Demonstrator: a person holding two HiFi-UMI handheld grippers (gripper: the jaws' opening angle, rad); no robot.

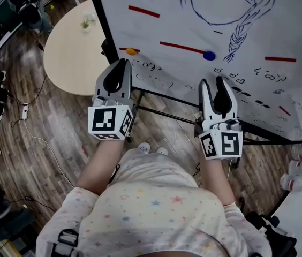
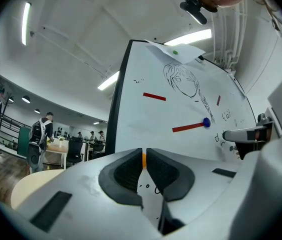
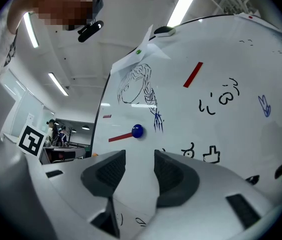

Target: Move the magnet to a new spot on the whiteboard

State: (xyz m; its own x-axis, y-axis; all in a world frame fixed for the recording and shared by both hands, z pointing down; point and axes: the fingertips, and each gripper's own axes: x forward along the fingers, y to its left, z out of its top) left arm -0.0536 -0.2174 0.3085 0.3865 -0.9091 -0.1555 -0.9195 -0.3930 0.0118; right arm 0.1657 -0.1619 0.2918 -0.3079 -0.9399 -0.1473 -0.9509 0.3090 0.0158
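Note:
The whiteboard [image 1: 156, 28] carries a drawn face with a braid and scribbles. A blue round magnet [image 1: 209, 55] sticks at the right end of a red strip [image 1: 181, 47]. An orange magnet [image 1: 131, 51] sits near the board's left edge. My left gripper [image 1: 123, 62] points at the board just below-left of the orange magnet, jaws shut to a thin slit, through which the orange magnet [image 2: 143, 159] shows. My right gripper [image 1: 213, 82] is open and empty, below the blue magnet [image 3: 137, 131], apart from it.
Two more red strips [image 1: 143, 11] [image 1: 280, 59] lie on the board. The black stand frame [image 1: 167, 98] runs under the grippers. A round beige table [image 1: 70, 47] stands left; plastic bottles [image 1: 301, 165] sit at the right; cables and a power strip [image 1: 24, 110] lie on the wood floor.

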